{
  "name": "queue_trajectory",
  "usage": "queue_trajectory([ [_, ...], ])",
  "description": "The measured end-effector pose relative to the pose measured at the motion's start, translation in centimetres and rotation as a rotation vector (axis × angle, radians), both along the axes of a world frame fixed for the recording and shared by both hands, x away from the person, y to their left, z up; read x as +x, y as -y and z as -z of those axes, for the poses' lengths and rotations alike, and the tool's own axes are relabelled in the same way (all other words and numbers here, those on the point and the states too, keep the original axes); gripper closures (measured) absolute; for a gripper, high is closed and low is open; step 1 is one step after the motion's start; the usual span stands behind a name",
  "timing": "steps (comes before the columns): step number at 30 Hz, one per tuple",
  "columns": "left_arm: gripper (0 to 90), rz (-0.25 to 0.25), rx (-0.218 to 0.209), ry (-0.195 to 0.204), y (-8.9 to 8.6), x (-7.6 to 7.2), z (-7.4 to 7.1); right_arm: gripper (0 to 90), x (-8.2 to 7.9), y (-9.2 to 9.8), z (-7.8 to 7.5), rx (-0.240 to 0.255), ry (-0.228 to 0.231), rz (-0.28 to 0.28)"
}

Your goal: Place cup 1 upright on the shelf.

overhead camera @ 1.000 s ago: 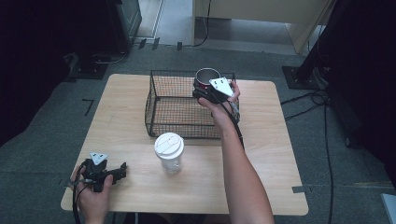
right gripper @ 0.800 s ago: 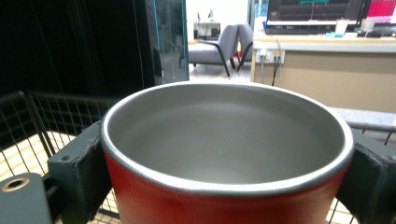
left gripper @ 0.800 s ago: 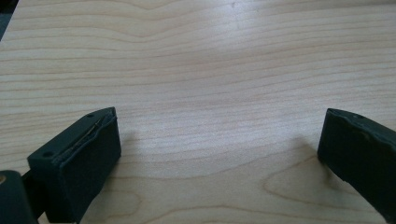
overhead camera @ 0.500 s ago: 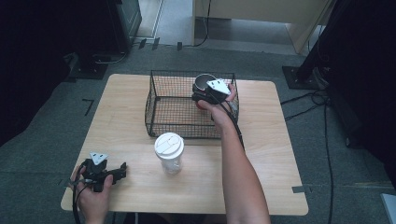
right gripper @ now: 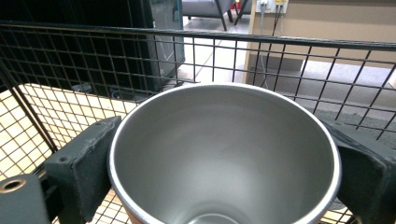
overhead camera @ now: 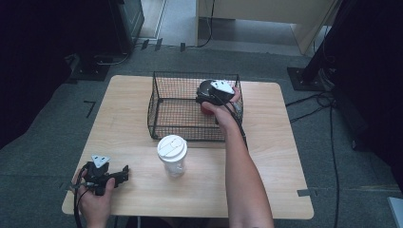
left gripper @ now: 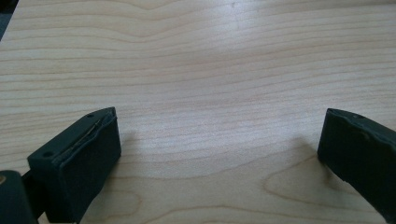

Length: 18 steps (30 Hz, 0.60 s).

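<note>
Down inside the basket (overhead camera: 161, 111), the right gripper (overhead camera: 209, 97) has its jaws around the metal cup (right gripper: 224, 154); they have just been opening. Letting go is left. The left gripper (overhead camera: 107, 175) rests wide open, holding nothing.

A light wooden table with rounded corners (overhead camera: 138, 95) stood on grey carpeted floor (overhead camera: 43, 156). Behind it a beige cabinet (overhead camera: 266, 23) met paler flooring, black cables (overhead camera: 328, 109) trailed right, and dark equipment (overhead camera: 126, 23) loomed left.
</note>
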State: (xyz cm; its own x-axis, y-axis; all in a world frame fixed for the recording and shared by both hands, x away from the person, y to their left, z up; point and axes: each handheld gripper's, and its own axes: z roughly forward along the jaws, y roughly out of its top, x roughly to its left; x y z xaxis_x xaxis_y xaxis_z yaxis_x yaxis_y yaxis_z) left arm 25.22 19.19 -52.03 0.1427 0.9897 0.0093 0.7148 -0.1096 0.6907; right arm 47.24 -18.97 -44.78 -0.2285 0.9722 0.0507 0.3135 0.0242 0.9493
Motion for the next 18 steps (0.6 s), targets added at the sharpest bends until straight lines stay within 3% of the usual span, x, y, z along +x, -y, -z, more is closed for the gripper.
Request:
queue_trajectory([
  [5,0.1,0.000,0.000,0.000,0.0,0.0,0.0,0.6,-0.2,0.0,-0.4,0.013,0.030,-0.031],
  [12,0.1,0.000,0.000,0.000,0.0,0.0,0.0,0.0,-0.5,-0.2,-1.5,0.027,0.075,-0.024],
  [18,0.1,0.000,0.000,0.000,0.0,0.0,0.0,0.0,-1.4,-0.4,-3.8,0.042,0.153,-0.041],
])
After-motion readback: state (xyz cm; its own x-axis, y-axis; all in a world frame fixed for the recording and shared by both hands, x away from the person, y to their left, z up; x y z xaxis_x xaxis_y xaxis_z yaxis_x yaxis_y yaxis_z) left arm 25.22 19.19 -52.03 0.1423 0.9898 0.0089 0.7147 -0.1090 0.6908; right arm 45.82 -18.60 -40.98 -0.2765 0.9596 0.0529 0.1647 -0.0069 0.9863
